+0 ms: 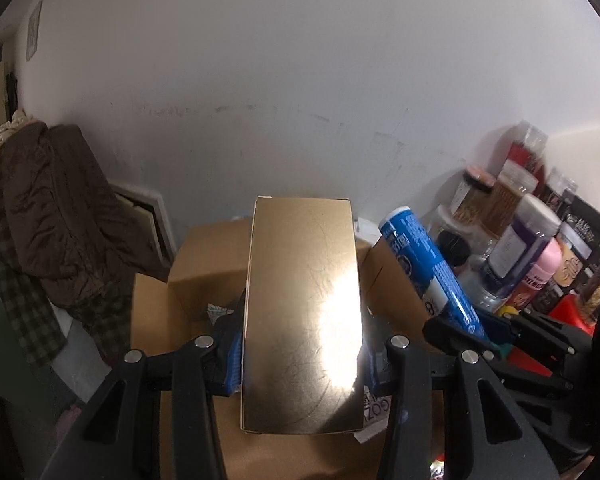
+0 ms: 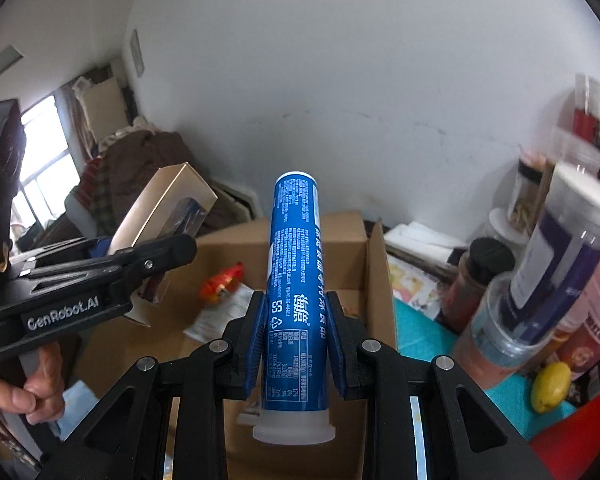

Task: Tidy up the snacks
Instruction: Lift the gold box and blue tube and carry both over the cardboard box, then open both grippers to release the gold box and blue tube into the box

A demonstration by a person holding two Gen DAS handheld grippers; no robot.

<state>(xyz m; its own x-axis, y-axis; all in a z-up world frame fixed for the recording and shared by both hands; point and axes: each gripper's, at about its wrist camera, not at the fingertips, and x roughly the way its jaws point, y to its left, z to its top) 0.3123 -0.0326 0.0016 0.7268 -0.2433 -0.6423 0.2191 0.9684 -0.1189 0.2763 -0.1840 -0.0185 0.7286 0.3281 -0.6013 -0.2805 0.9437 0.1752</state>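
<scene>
Left wrist view showed the left tongs [image 1: 300,356] clamped on one gold box [image 1: 302,312], held above the open cardboard carton [image 1: 156,312]. Right tongs [image 2: 296,344] gripped one blue tube [image 2: 296,280] over the same carton. Step in hand, by judgement: carrying both snacks to the carton. Next move calls for lowering each inside, then releasing. Several jars [image 2: 548,280] stood right of the carton, count uncertain

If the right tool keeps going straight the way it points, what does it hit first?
Probably the open cardboard box: the right tool, shut on the blue tube, aims down over it. The tube's far end would likely meet the box's back wall or the loose packets inside; depth is unclear.
</scene>
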